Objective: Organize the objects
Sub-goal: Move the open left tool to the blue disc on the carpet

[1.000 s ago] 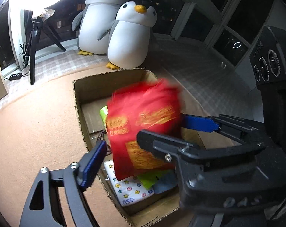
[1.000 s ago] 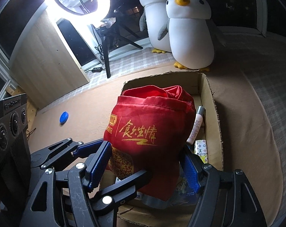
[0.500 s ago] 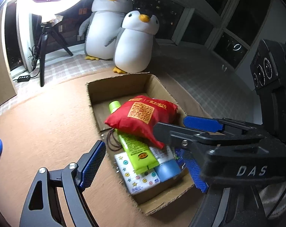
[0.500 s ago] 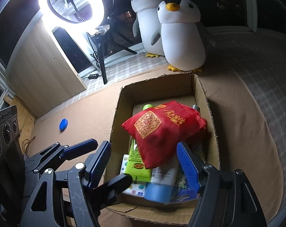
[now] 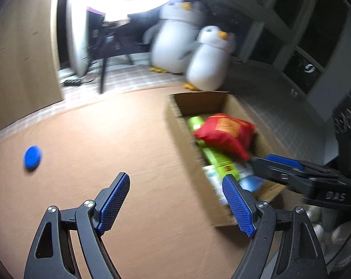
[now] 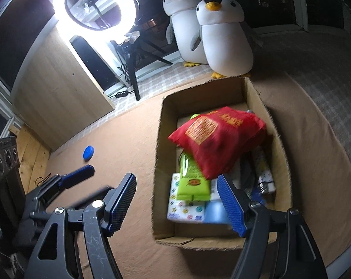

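Jaws of the left gripper (image 5: 176, 201) are being held spread and empty over the brown surface (image 5: 119, 144), with the cardboard box (image 5: 175, 125) to its right and a blue disc (image 5: 33, 157) ahead to its left. The right gripper (image 6: 177, 200) is likewise being held released and empty at the box's near left corner. The red bag (image 6: 218, 139) is being supported inside the box, ahead of the right gripper, on a green tube (image 6: 192, 179) and a patterned pack (image 6: 184, 211).

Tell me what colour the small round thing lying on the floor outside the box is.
Blue; the disc shows best in the left wrist view.
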A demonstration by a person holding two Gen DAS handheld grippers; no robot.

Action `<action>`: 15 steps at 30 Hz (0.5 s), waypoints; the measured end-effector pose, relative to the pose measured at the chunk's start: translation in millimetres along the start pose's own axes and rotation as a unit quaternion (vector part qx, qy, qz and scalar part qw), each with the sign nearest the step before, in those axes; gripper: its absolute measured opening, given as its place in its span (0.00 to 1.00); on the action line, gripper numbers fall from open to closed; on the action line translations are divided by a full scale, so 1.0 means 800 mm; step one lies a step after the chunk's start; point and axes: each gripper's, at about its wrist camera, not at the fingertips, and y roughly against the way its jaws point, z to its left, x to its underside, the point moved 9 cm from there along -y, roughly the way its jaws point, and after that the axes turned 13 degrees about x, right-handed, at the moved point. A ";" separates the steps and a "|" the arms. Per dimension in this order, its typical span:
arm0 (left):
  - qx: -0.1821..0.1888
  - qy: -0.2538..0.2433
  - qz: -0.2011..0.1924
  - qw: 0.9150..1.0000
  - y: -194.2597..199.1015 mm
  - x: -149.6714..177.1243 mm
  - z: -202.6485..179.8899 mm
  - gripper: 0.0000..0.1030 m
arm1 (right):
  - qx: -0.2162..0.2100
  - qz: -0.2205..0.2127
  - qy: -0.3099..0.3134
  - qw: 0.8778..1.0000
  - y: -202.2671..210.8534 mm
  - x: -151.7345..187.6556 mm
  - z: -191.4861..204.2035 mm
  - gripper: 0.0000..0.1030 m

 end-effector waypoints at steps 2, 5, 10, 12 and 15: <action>-0.013 0.017 -0.003 1.000 0.011 0.001 0.027 0.82 | -0.005 0.003 -0.003 1.000 0.000 0.008 0.009 0.67; -0.031 0.048 -0.010 0.998 0.030 0.003 0.075 0.82 | -0.008 0.004 -0.001 1.000 0.002 0.018 0.021 0.67; -0.075 0.095 -0.015 0.993 0.059 0.009 0.156 0.82 | -0.008 0.006 0.016 1.000 0.004 0.038 0.047 0.67; -0.082 0.117 -0.019 0.990 0.068 0.012 0.186 0.82 | -0.011 0.011 0.022 1.000 0.002 0.047 0.058 0.67; -0.100 0.132 -0.020 0.986 0.078 0.011 0.225 0.82 | -0.014 0.022 0.029 0.999 0.000 0.061 0.071 0.67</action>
